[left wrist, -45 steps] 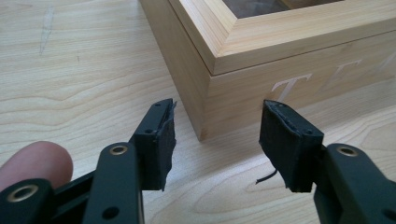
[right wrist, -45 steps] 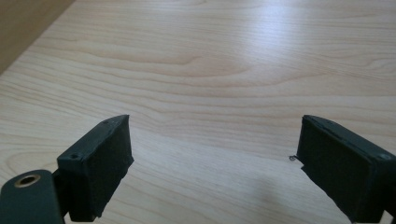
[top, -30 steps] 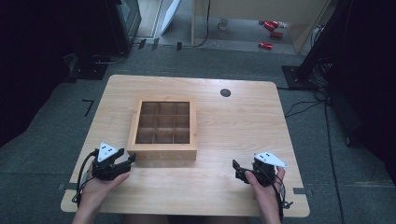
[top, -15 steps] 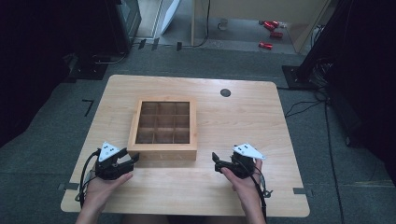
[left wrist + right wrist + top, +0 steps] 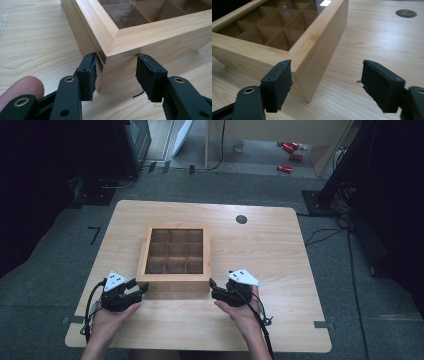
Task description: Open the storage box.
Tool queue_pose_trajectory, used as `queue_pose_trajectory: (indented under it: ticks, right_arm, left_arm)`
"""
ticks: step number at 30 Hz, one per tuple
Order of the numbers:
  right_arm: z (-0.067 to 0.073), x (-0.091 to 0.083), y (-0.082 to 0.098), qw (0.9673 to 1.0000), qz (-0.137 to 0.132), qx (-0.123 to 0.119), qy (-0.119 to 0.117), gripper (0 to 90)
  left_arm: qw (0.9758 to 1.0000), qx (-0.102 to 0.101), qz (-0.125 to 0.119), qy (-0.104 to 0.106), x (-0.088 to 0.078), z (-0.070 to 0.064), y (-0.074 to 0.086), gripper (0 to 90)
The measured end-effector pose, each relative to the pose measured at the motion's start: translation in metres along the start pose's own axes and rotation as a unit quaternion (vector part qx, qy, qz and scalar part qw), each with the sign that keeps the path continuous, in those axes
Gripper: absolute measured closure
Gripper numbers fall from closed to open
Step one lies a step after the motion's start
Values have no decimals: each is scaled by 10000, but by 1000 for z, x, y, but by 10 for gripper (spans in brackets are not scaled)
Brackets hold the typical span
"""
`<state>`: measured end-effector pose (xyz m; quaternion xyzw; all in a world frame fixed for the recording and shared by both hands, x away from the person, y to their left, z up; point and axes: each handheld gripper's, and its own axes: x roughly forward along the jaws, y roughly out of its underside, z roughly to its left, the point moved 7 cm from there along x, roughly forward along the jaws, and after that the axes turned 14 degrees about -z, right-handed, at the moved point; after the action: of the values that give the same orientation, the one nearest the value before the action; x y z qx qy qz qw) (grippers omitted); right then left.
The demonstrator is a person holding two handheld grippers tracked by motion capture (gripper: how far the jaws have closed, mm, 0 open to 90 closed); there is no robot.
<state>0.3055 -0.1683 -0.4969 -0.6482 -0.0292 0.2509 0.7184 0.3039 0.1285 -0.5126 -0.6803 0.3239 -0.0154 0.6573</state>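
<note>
A shallow wooden box with a glass lid over a grid of compartments stands in the middle of the table. My left gripper is at its near left corner. In the left gripper view the box corner sits between the jaws of the left gripper, which have just been closing; one pad lies on the side wall and the other on the front wall. My right gripper is at the near right corner. The right gripper straddles that box corner; its jaws have just been closing, and the outer pad stands well off the wood.
The light wooden table has a round cable hole behind and right of the box. Cables trail from both grippers over the table's near edge. Red objects and dark stands are on the floor beyond.
My right gripper has slid left along the table's near side up to the box's near right corner. The left gripper has stayed at the near left corner.
</note>
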Motion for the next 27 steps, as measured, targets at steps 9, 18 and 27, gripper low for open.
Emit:
queue_pose_trajectory:
  ticks: [9, 18, 27]
  right_arm:
    - [12, 6, -2, 9998, -26, 55, -208, 295]
    - [19, 12, 5, 9994, 52, 85, -333, 296]
    - [25, 16, 8, 9991, 96, 55, -397, 295]
  left_arm:
    - [10000, -28, 23, 46, 0, 1, 0, 528]
    - [10000, -28, 22, 69, 0, 1, 0, 528]
    - [10000, -29, 42, 43, 0, 1, -1, 533]
